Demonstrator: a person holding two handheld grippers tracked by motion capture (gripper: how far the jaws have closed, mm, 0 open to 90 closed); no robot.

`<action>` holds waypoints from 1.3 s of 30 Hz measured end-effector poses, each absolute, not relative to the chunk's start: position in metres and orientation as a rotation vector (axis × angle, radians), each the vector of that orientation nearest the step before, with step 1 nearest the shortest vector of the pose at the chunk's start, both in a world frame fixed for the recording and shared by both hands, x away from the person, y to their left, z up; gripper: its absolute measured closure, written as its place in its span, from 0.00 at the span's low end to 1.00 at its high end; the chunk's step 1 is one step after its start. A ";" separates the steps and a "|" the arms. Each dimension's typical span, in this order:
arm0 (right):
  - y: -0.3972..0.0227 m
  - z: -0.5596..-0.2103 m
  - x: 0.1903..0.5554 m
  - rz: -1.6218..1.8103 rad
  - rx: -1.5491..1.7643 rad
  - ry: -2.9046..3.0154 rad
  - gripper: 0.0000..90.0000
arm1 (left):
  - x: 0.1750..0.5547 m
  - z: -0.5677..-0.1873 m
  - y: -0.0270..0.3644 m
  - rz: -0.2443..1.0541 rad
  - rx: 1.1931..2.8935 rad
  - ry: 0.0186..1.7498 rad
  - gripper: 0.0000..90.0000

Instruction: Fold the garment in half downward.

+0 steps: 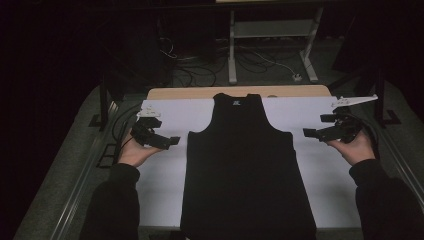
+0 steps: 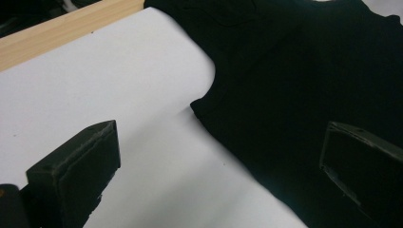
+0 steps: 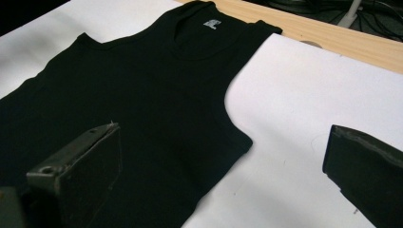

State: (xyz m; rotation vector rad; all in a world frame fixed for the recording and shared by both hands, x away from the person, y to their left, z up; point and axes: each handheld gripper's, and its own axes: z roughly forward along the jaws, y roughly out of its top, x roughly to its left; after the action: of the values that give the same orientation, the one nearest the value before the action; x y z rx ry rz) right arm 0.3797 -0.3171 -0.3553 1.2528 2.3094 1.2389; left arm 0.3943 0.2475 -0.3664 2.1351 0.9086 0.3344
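A black sleeveless top lies flat and spread out on the white sheet that covers the counter, with its neck toward the far edge and its hem toward the person, reaching the near edge of the sheet. A small white label sits inside the neckline, and the two shoulder straps end close to the bare wooden strip of the counter beyond the sheet. The armholes curve in on both sides, leaving white sheet showing next to them. The left tool hovers just beside the top's left side at about armpit height, held in the person's left hand; its jaws are spread wide and hold nothing, and in the left gripper view one jaw hangs over the white sheet while the other hangs over the black cloth, near the corner below the armhole. The right tool is on the opposite side, near the top's right armhole, held in the right hand; its jaws are likewise released and wide apart, one over the cloth and one over the sheet in the right gripper view. Beyond the counter, cables and a grey frame stand on the dark floor.
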 end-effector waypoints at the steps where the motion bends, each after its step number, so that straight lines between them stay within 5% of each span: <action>1: -0.317 -0.355 0.381 1.244 1.246 2.309 0.00 | 0.396 -0.367 0.247 0.333 2.133 0.907 0.00; 39: -0.311 -0.383 0.427 1.235 1.332 2.326 0.00 | 0.438 -0.390 0.233 0.248 2.072 0.960 0.00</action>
State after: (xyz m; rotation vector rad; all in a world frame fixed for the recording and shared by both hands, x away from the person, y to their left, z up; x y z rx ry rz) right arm 0.4271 -0.3110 -0.3826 1.3316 2.3264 1.2346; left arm 0.4382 0.2332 -0.3899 2.0725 0.9603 0.2477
